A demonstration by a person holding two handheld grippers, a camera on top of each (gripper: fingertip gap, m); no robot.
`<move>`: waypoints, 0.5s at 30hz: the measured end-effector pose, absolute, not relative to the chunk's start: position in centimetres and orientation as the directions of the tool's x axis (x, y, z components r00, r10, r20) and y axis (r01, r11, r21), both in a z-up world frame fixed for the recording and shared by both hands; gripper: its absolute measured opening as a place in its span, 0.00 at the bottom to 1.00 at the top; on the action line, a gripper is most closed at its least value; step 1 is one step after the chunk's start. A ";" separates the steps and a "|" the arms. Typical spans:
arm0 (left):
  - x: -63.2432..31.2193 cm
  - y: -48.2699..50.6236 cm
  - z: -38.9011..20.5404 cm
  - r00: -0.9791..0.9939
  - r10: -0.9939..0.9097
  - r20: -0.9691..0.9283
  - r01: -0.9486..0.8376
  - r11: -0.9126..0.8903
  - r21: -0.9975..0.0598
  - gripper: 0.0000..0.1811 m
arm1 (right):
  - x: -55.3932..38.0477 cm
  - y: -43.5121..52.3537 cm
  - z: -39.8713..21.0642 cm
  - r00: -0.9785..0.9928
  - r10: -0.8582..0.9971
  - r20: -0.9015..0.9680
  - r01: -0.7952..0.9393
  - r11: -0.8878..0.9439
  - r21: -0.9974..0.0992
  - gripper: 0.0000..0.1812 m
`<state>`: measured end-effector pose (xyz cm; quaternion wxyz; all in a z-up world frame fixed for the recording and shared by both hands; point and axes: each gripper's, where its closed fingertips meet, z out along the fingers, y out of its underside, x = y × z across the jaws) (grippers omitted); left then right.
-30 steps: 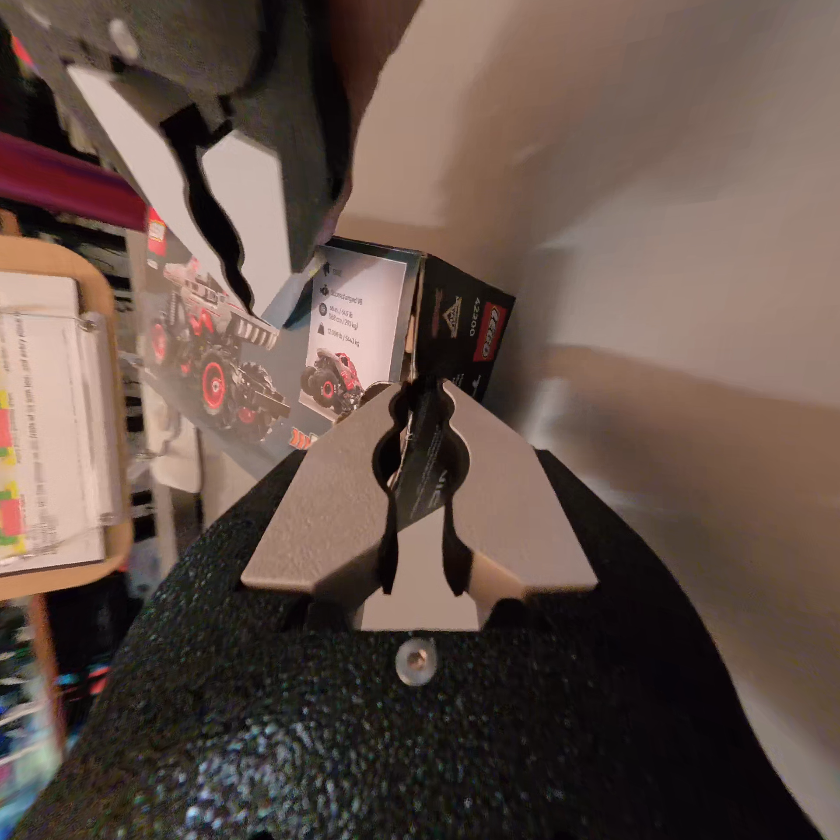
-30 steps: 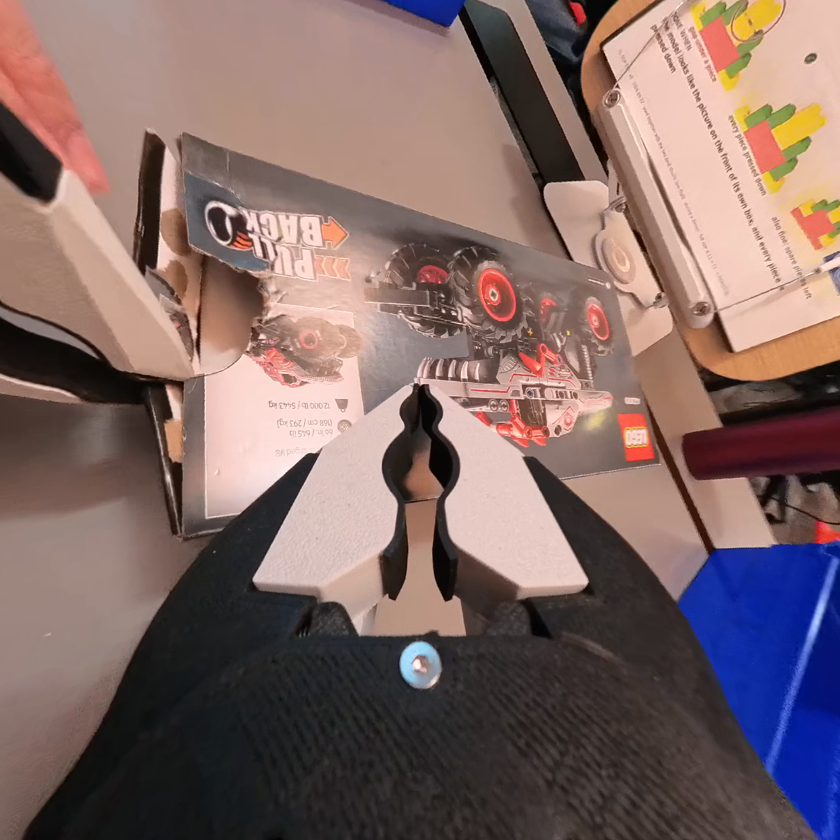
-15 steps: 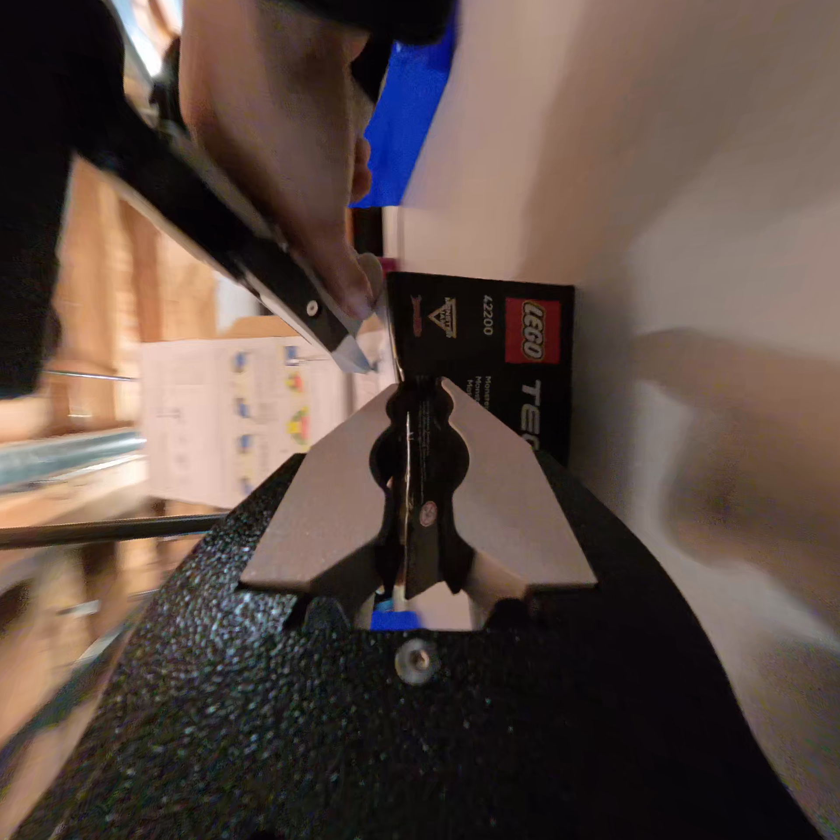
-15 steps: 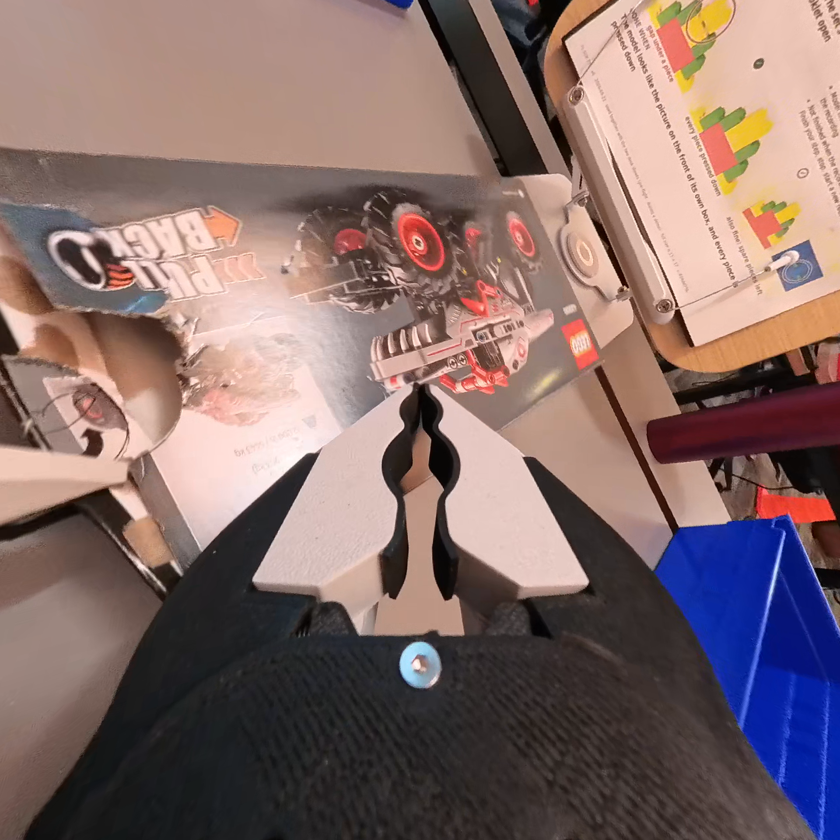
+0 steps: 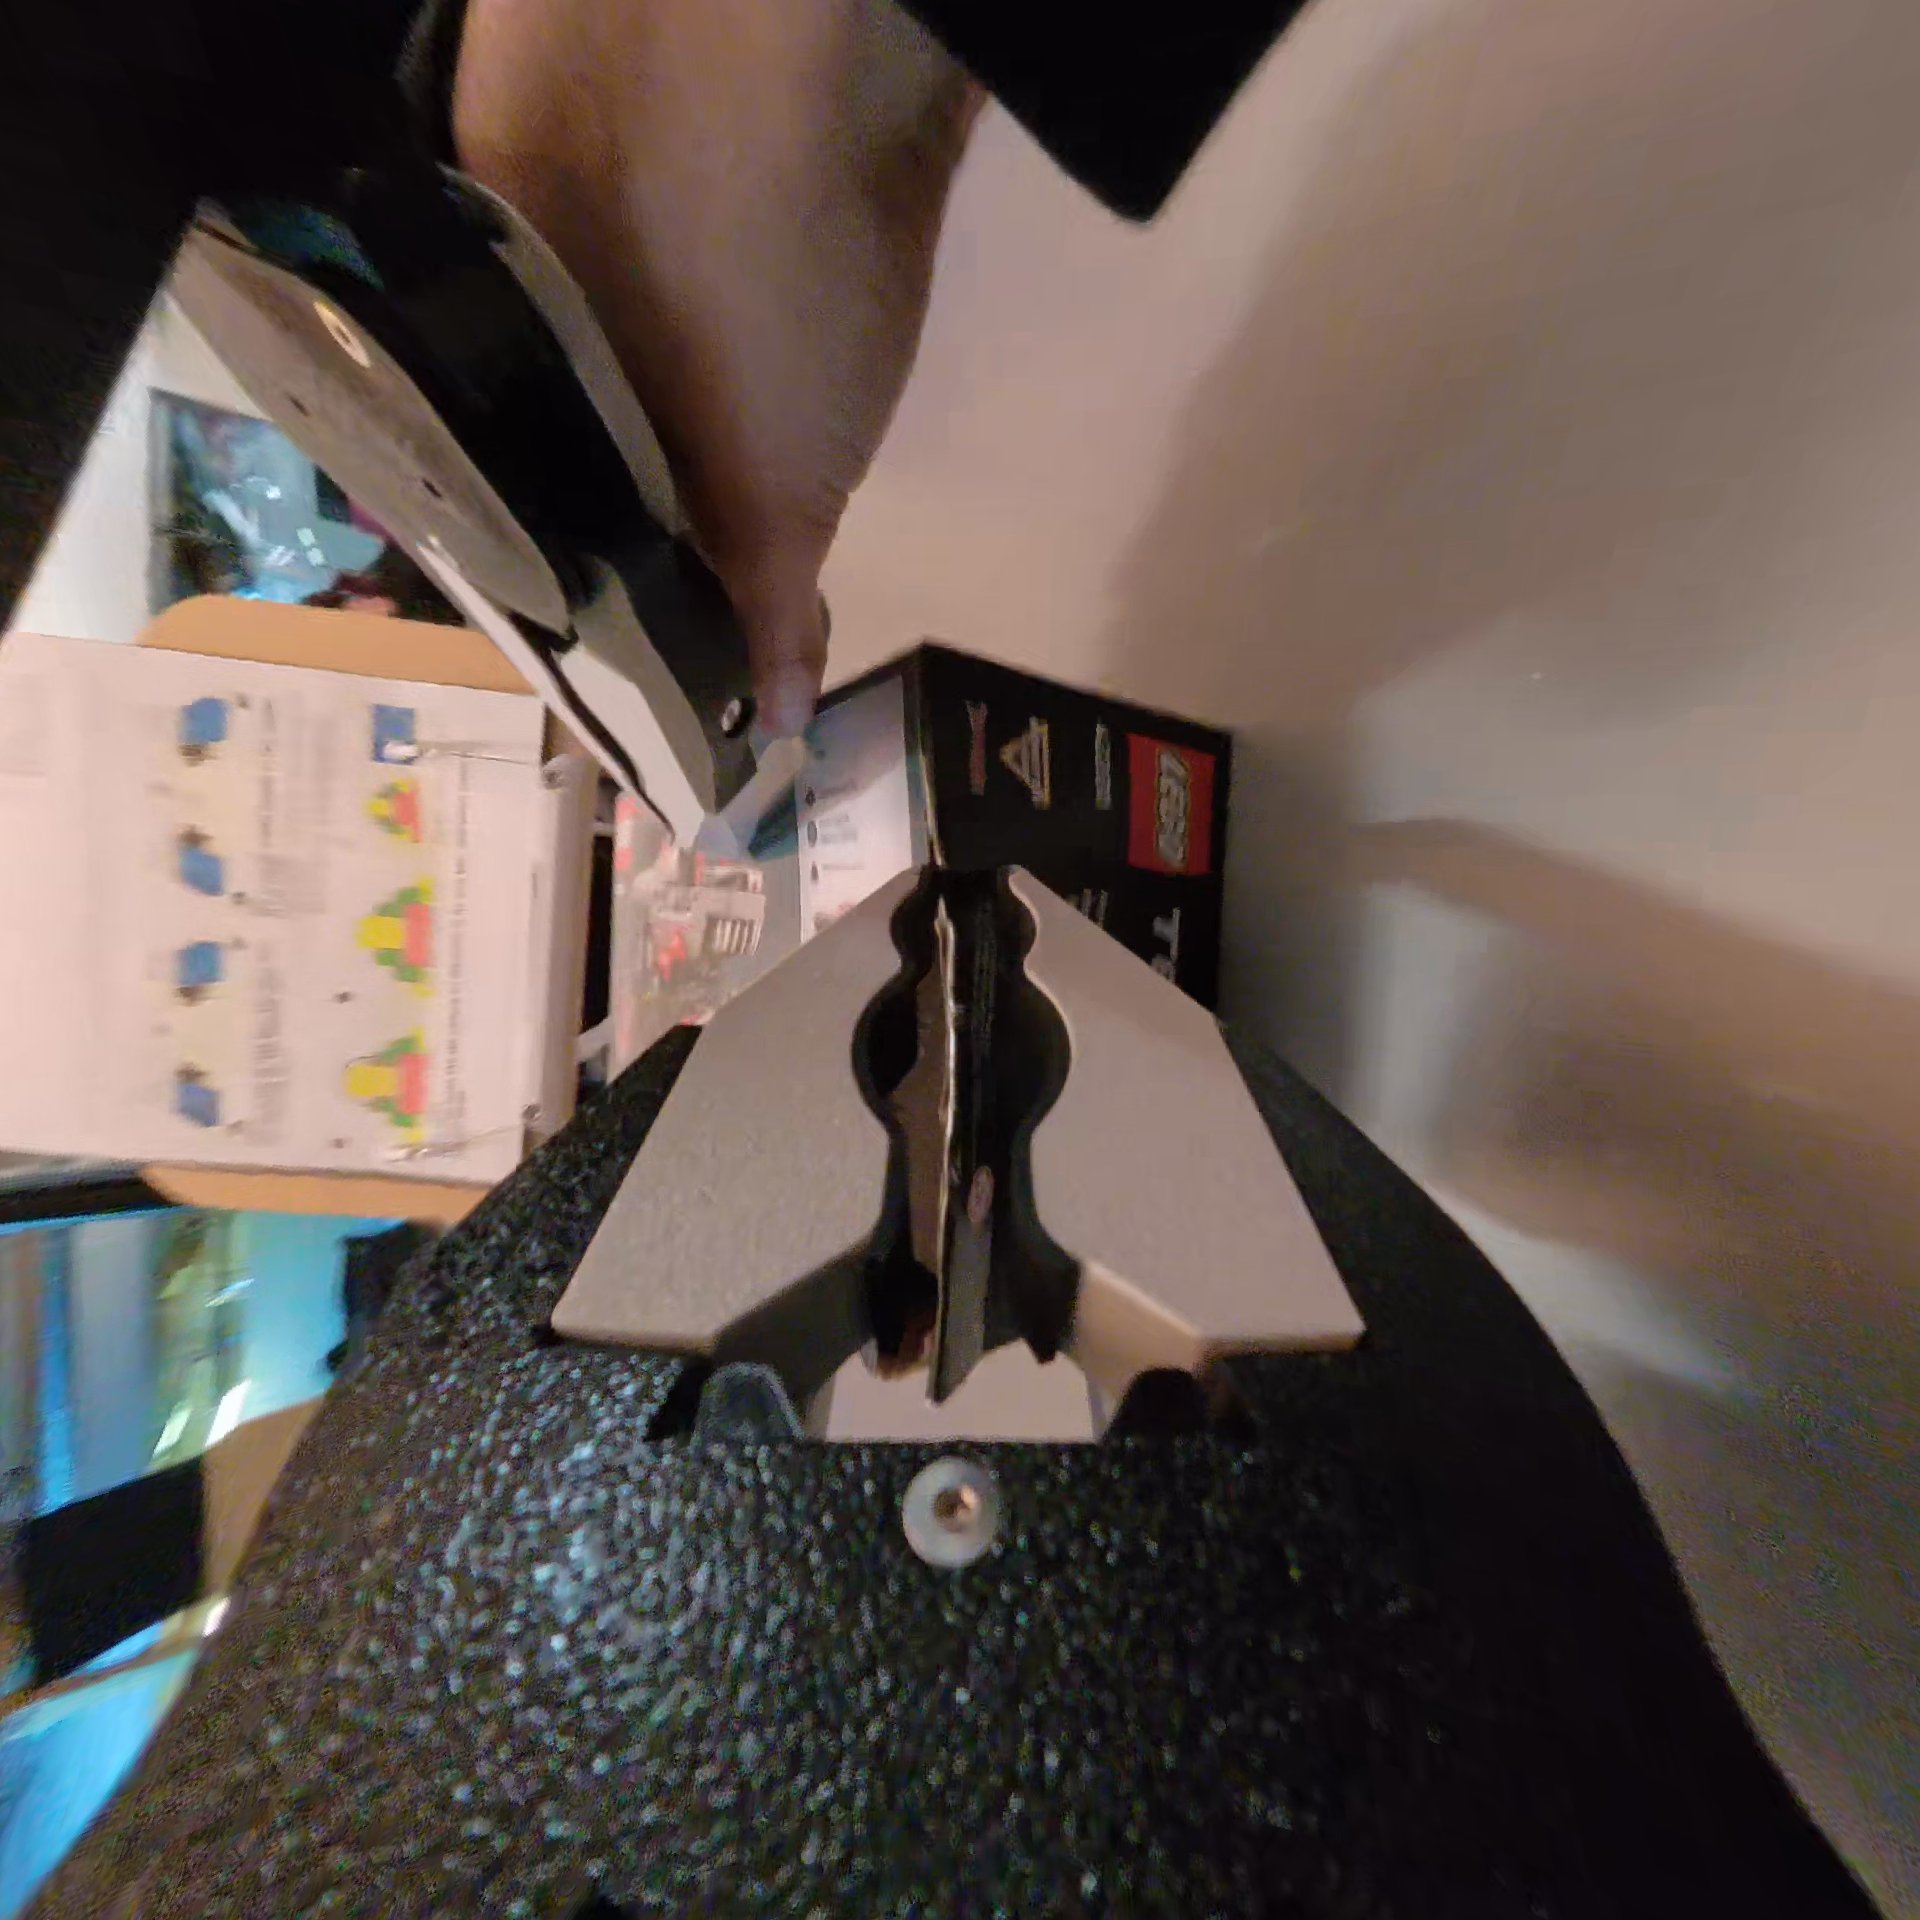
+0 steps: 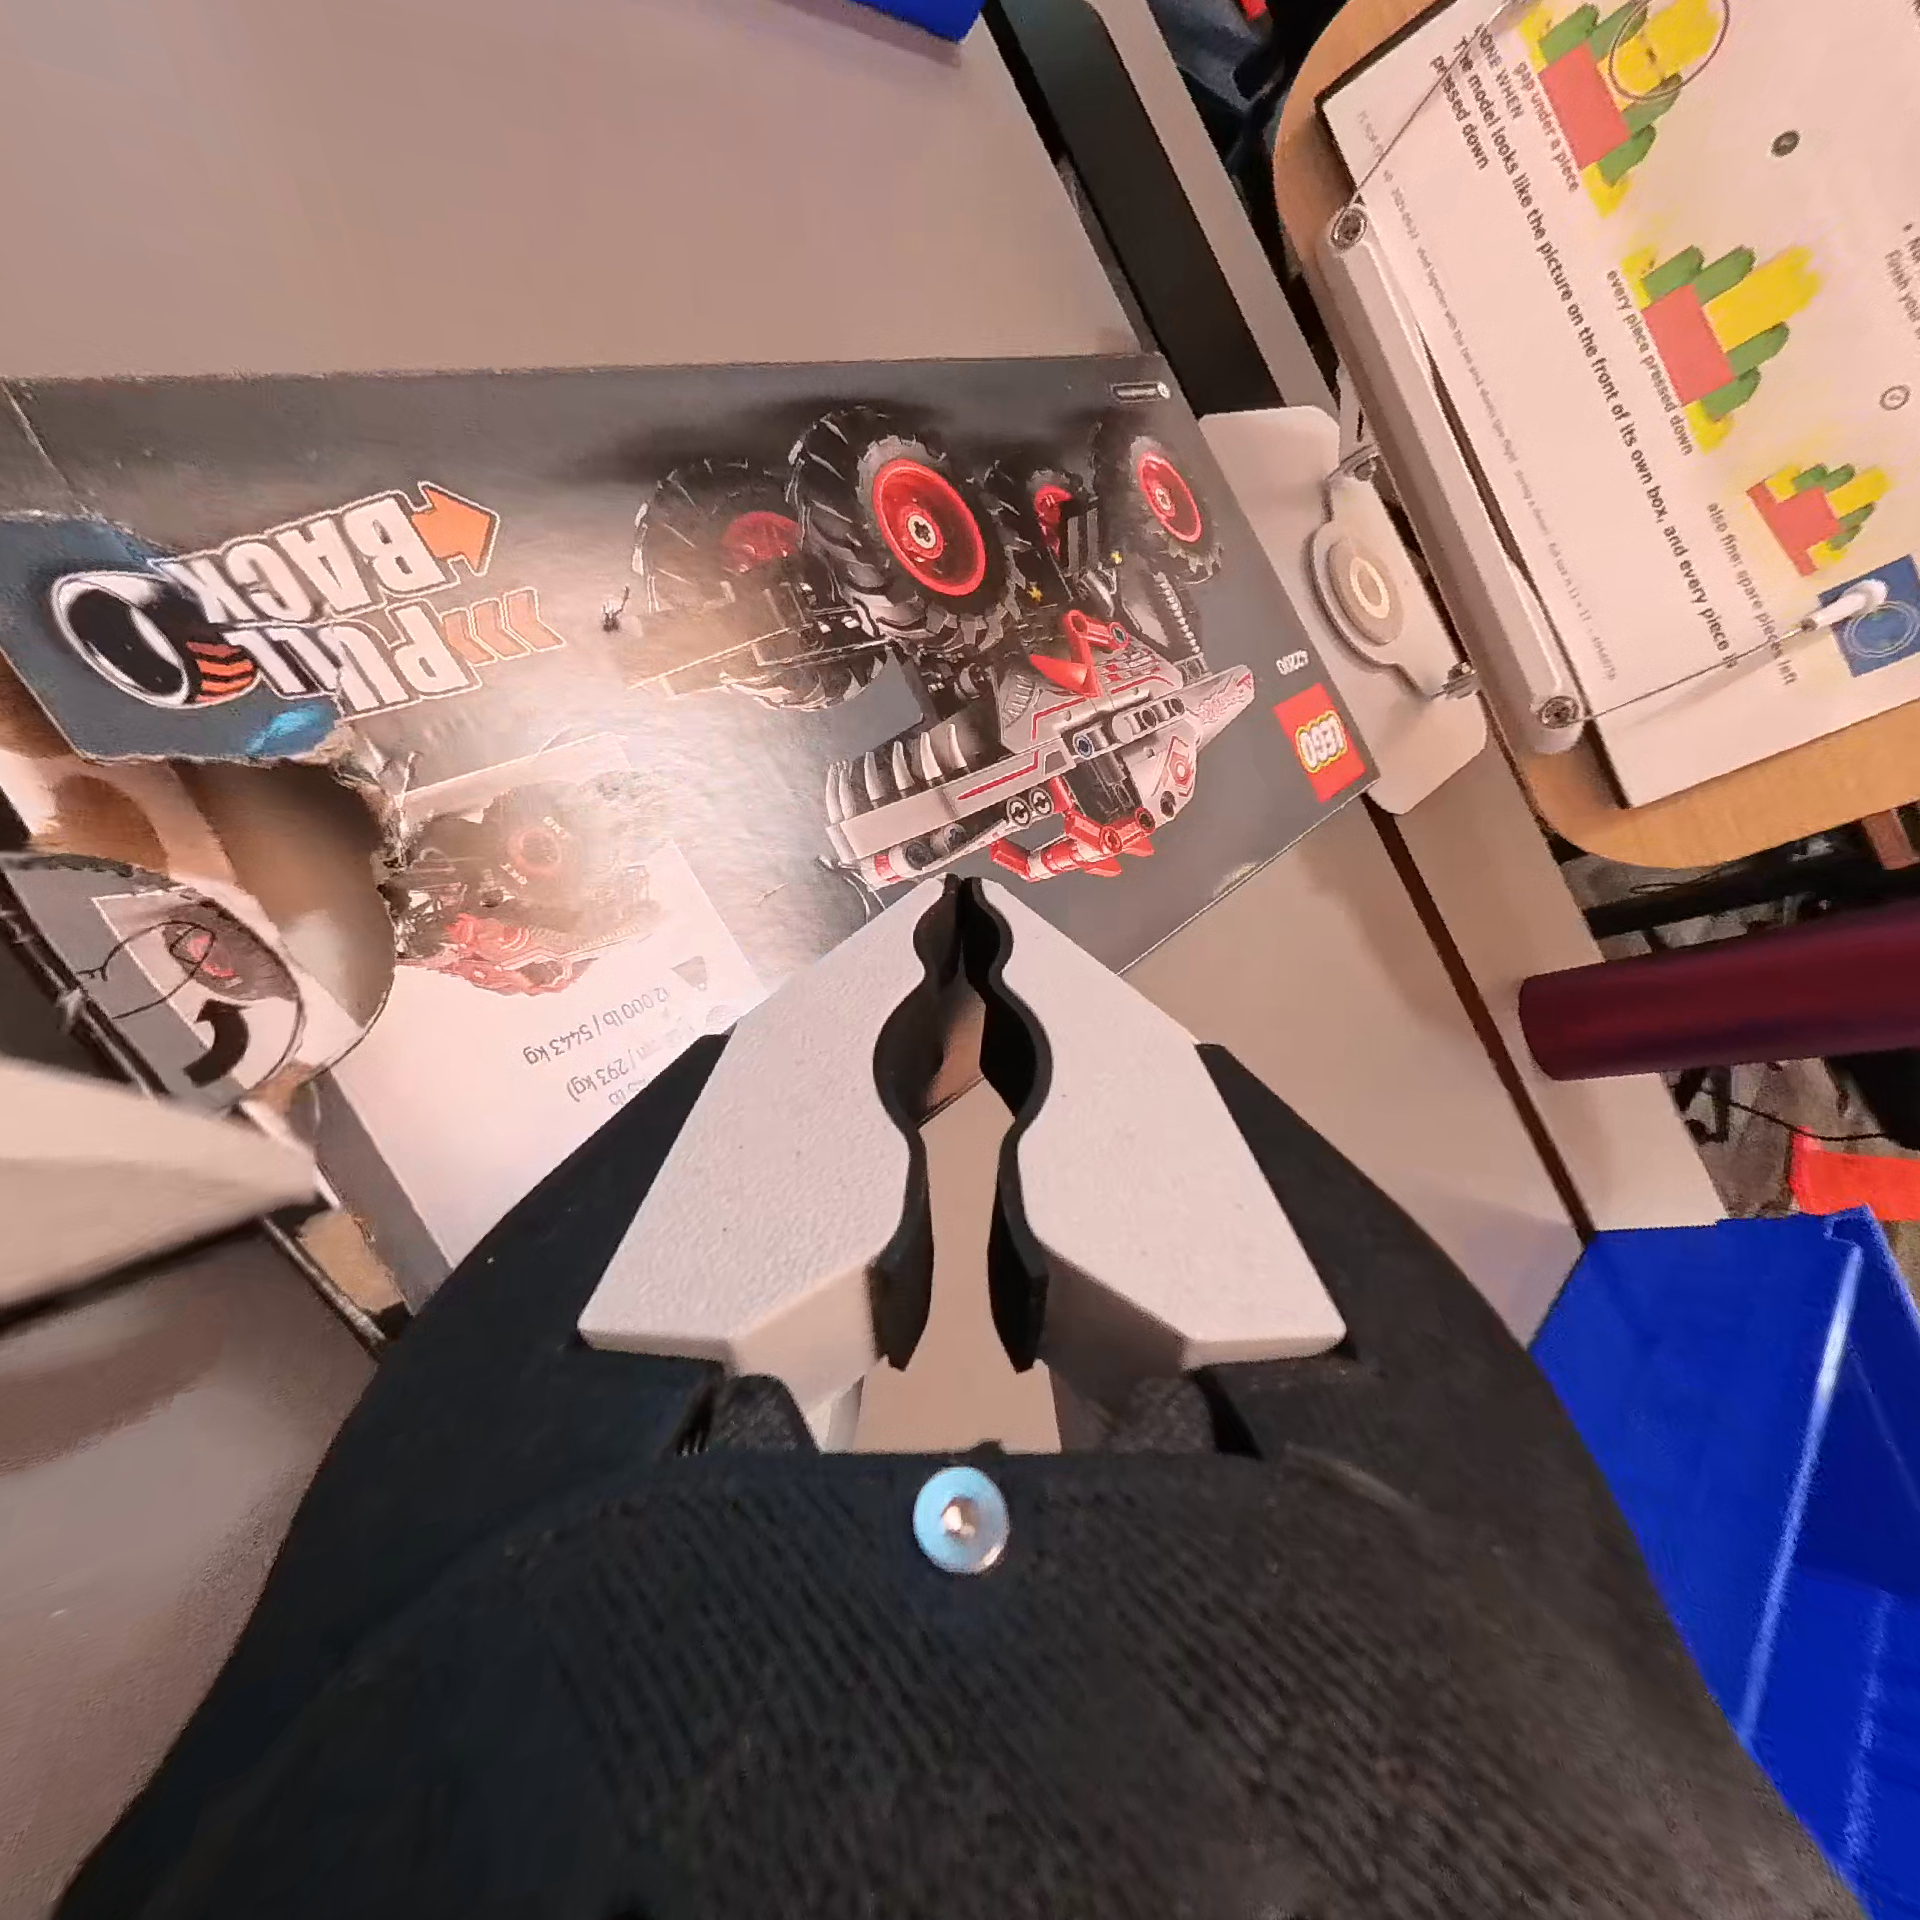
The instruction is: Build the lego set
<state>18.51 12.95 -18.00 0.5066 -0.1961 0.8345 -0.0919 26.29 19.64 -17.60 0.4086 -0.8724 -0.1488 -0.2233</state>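
The Lego set box (image 6: 727, 644), with a monster truck picture on its front, lies on the grey table (image 6: 520, 187); its left end is torn open. My left gripper (image 5: 961, 894) is shut on the box's black end flap (image 5: 961, 1122), which runs edge-on between the fingers. The box's black side (image 5: 1070, 800) stands just beyond the tips. My right gripper (image 6: 961, 894) is shut, its tips over the lower part of the box front, with nothing visible between them. It also shows in the left wrist view (image 5: 707, 810), held by a hand (image 5: 727, 312), tip at the box front.
A wooden clipboard with an instruction sheet (image 6: 1662, 364) sits right of the box, on a white mount (image 6: 1351, 603). A blue bin (image 6: 1766, 1507) is at the lower right. A maroon tube (image 6: 1714, 1018) juts in from the right. The left gripper's pale finger (image 6: 125, 1174) shows at the left edge.
The left gripper has kept hold of the flap while its view swung around the box end. The right gripper has moved closer over the box front, and the box end has swung towards it.
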 end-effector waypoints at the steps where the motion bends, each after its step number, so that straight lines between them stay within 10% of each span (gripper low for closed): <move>1: 18.7 12.4 -17.8 -0.427 -0.448 -0.785 -0.222 0.894 -0.389 0.03 | 26.0 19.7 -17.6 0.873 0.074 0.482 0.420 -0.617 -0.666 0.00; 15: 19.1 11.9 -18.0 -0.408 -0.512 -0.756 -0.204 0.858 -0.471 0.02 | 25.7 19.5 -17.5 0.925 0.073 0.374 0.348 -0.562 -0.751 0.00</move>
